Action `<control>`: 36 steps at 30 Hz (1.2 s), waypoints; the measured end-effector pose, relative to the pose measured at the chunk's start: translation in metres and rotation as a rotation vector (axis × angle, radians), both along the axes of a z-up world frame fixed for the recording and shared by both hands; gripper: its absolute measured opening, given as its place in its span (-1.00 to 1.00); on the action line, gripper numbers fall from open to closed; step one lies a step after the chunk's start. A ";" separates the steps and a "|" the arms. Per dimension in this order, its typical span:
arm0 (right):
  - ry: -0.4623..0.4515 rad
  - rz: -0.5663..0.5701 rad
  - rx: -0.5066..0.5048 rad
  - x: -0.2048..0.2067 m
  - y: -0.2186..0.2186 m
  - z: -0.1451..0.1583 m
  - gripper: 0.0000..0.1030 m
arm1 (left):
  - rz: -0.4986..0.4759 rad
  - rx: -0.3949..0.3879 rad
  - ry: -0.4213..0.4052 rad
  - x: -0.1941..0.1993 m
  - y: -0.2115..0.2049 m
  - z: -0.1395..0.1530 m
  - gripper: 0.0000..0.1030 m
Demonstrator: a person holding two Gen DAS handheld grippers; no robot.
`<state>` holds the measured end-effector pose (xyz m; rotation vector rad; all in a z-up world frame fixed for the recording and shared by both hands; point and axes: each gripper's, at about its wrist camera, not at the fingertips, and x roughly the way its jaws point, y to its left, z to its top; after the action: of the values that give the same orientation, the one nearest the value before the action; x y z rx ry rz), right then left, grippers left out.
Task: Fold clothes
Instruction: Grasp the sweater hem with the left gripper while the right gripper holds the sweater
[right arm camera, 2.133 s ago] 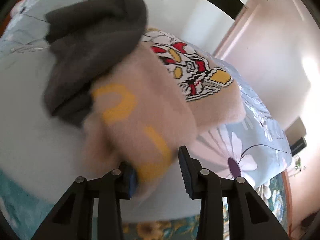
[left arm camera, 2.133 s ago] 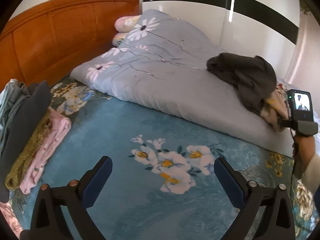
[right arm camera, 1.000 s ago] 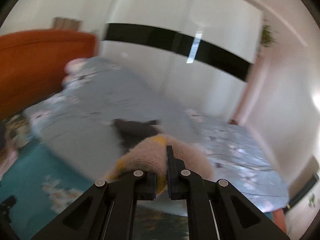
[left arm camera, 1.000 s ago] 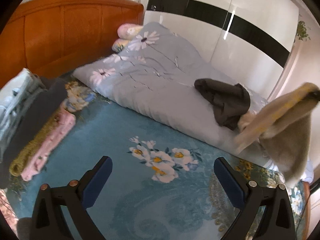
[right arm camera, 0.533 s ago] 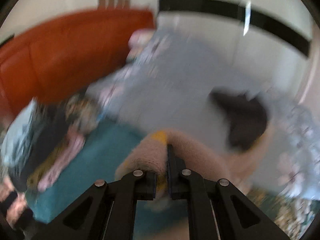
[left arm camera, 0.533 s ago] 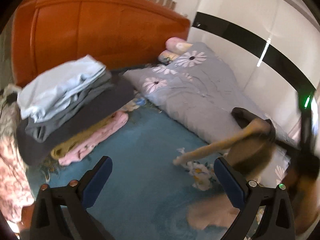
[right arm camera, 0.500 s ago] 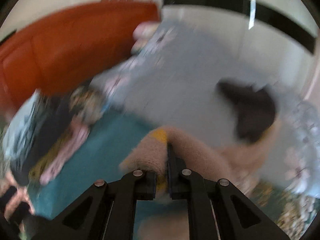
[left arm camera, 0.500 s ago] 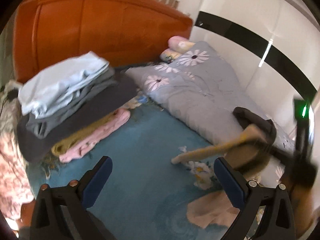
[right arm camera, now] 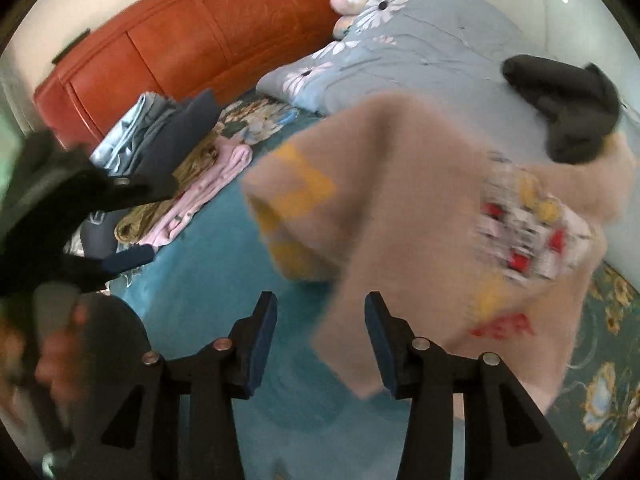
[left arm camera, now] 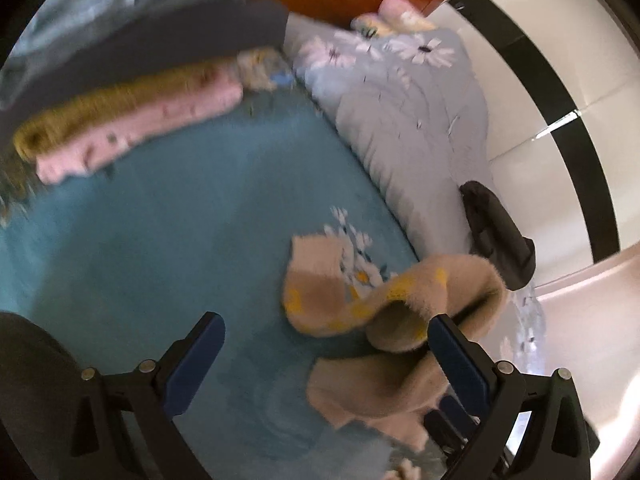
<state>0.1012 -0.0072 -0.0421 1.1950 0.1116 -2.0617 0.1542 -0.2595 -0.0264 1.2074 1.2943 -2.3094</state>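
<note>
A fuzzy tan sweater (right arm camera: 420, 200) with yellow patches and a red and white print lies spread and blurred on the teal floral bedspread (right arm camera: 208, 280). It also shows in the left wrist view (left arm camera: 380, 312), bunched by the right finger. My right gripper (right arm camera: 320, 336) is open and empty just in front of the sweater's near edge. My left gripper (left arm camera: 328, 352) is open wide, its right finger (left arm camera: 456, 356) beside the sweater. The left gripper also shows in the right wrist view (right arm camera: 120, 220).
A stack of folded clothes (left arm camera: 132, 60) stands at the left by the orange headboard (right arm camera: 200, 40). A grey floral duvet (left arm camera: 408, 120) lies along the far side with a dark garment (left arm camera: 496, 236) on it. A white wardrobe wall (left arm camera: 560, 80) stands behind.
The right gripper has swung the sweater from the duvet over the teal bedspread and let it go; its jaws now stand open. The left gripper has tilted and moved toward the sweater.
</note>
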 end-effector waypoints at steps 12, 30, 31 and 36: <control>-0.165 -0.775 -0.419 -0.176 0.231 -0.045 -0.08 | -0.026 0.275 -0.031 -0.064 0.025 -0.038 0.98; -0.390 -0.960 -0.681 -0.273 0.241 -0.113 -0.08 | 0.099 0.535 0.018 -0.108 0.002 -0.065 0.56; -0.382 -0.942 -0.661 -0.272 0.239 -0.108 -0.17 | 0.093 0.536 0.012 -0.109 0.002 -0.066 0.37; -0.354 -0.855 -0.640 -0.263 0.233 -0.085 -0.67 | 0.032 0.431 0.013 -0.113 0.004 -0.052 -0.63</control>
<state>-0.1617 0.2254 -0.1274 1.2576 -1.3257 -2.2136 0.0410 -0.2555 -0.0787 1.2756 1.8675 -2.0795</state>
